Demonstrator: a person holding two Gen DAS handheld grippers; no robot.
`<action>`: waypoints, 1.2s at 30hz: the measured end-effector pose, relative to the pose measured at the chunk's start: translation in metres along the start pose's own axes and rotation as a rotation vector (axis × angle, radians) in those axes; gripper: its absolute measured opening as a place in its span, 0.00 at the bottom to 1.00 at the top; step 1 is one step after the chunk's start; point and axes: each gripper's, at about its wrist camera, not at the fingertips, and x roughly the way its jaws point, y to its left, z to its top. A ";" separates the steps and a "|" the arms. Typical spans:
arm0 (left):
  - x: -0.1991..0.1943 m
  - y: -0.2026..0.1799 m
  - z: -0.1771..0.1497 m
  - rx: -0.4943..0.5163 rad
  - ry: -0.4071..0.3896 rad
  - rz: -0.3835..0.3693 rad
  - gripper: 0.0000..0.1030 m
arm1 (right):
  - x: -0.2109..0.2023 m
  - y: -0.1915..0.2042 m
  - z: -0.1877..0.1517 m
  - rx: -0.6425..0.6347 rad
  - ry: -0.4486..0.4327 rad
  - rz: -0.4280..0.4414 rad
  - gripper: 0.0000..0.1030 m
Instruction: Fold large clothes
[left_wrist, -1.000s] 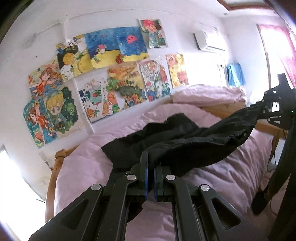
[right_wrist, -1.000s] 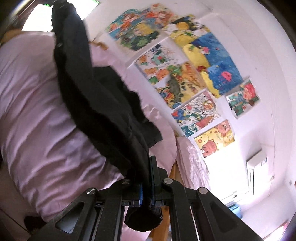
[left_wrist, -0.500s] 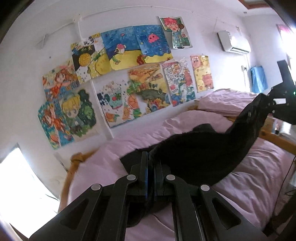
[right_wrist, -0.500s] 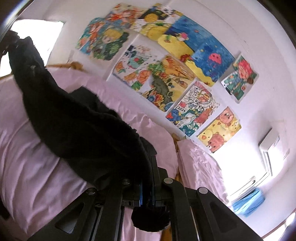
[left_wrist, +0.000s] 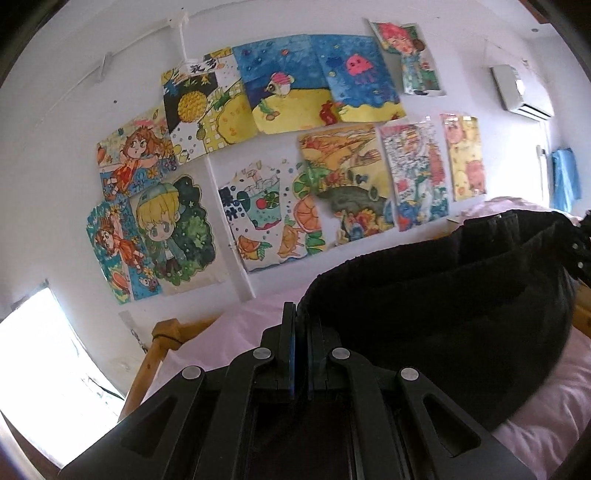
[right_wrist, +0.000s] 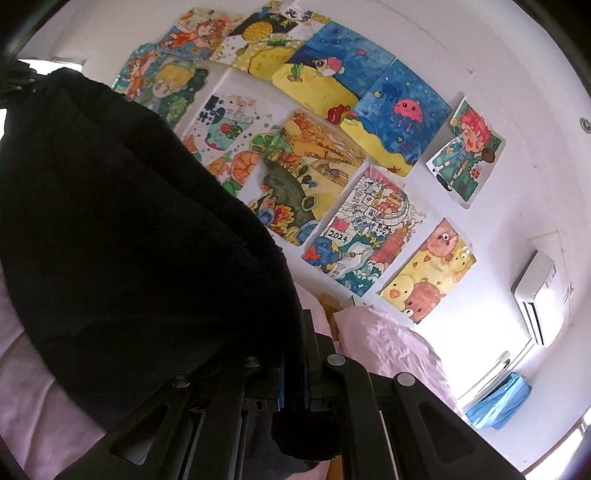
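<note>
A large black garment (left_wrist: 443, 314) hangs in the air between my two grippers, above a bed with a pink cover (left_wrist: 535, 424). My left gripper (left_wrist: 301, 325) is shut on one end of the garment. My right gripper (right_wrist: 295, 350) is shut on the other end; the cloth (right_wrist: 129, 240) sags away from it to the left and hides the left finger. The right gripper (left_wrist: 581, 243) shows at the right edge of the left wrist view. The left gripper (right_wrist: 14, 79) shows at the upper left of the right wrist view.
A white wall covered with colourful drawings (left_wrist: 314, 155) stands behind the bed. A wooden bed post (left_wrist: 166, 332) is at the lower left. A pink pillow (right_wrist: 388, 339), an air conditioner (right_wrist: 535, 295) and a blue cloth (right_wrist: 498, 402) are at the right.
Both grippers have lifted the garment off the bed and tilted upward toward the wall. The cloth now hangs slack between them, nearer both cameras.
</note>
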 end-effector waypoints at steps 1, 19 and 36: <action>0.010 0.000 0.002 -0.014 0.000 0.006 0.03 | 0.009 -0.001 0.002 0.007 -0.003 -0.006 0.07; 0.170 -0.009 -0.019 -0.071 0.201 0.068 0.03 | 0.162 0.026 -0.007 0.035 0.084 0.016 0.07; 0.262 -0.017 -0.066 -0.072 0.371 0.055 0.04 | 0.247 0.055 -0.036 0.022 0.197 0.136 0.07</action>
